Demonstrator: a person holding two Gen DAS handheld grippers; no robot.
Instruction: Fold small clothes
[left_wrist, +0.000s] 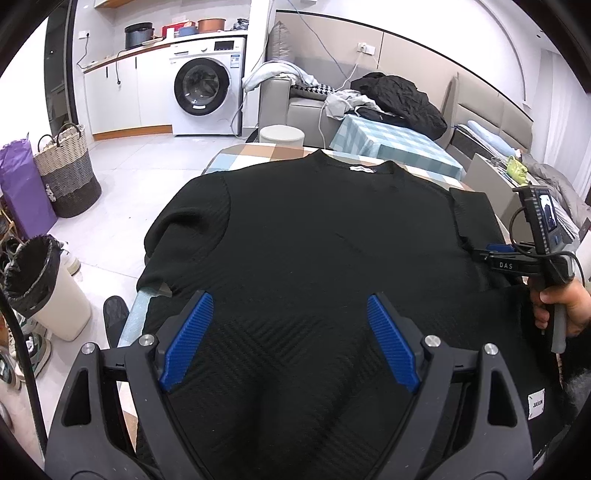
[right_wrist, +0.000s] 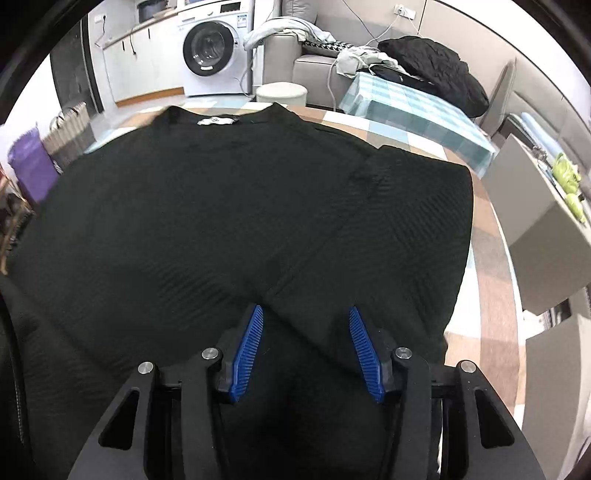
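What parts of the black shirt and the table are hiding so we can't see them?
- Black shirt hem: in both wrist views the near edge runs under the gripper bodies.
- Neck label: writing too small and blurred in the right wrist view.
- Checked tablecloth: mostly covered by the shirt in both views.
- Right gripper in the left wrist view: its tips lie low against the dark fabric, so contact is unclear.

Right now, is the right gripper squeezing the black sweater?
Apart. In the right wrist view, the right gripper hangs with jaws parted above the black sweater; neither blue pad pinches cloth.
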